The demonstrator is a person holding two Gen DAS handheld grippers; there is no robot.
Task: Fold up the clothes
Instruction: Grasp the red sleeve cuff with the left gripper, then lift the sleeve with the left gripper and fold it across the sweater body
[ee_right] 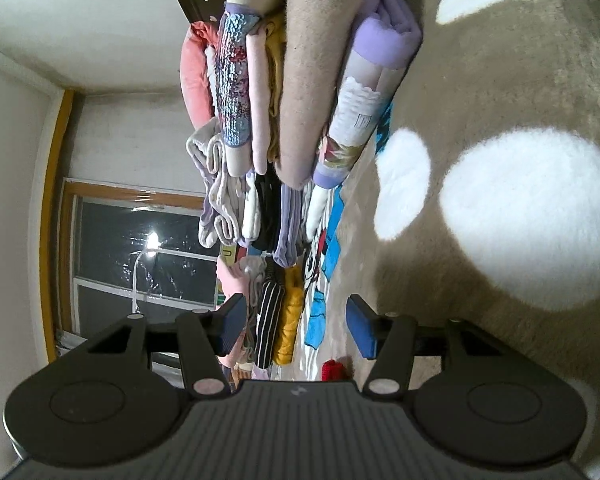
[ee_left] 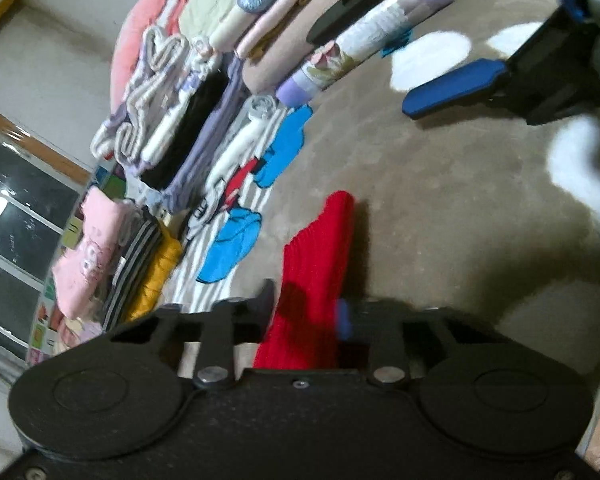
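in the left wrist view, the left gripper (ee_left: 306, 312) is seen clamped on a red knit (ee_left: 316, 268), which runs from between the jaws toward 12 o'clock over a beige blanket (ee_left: 440, 208). folded stacks (ee_left: 188, 92) are ranged at 10 to 12 o'clock, with a blue printed cloth (ee_left: 232, 248) laid flat just beside them. the right gripper (ee_left: 456, 92) is shown at 2 o'clock, one blue finger (ee_left: 456, 92) in view over the blanket.

in the right wrist view, the right gripper (ee_right: 296, 328) is seen with jaws apart and nothing between the pads. the stacks (ee_right: 300, 80) are seen at 12 o'clock, white spots (ee_right: 528, 216) on the blanket (ee_right: 500, 60) at 3 o'clock, a window (ee_right: 140, 256) at 9 o'clock. a corner of the red knit (ee_right: 333, 369) is glimpsed at 6 o'clock.
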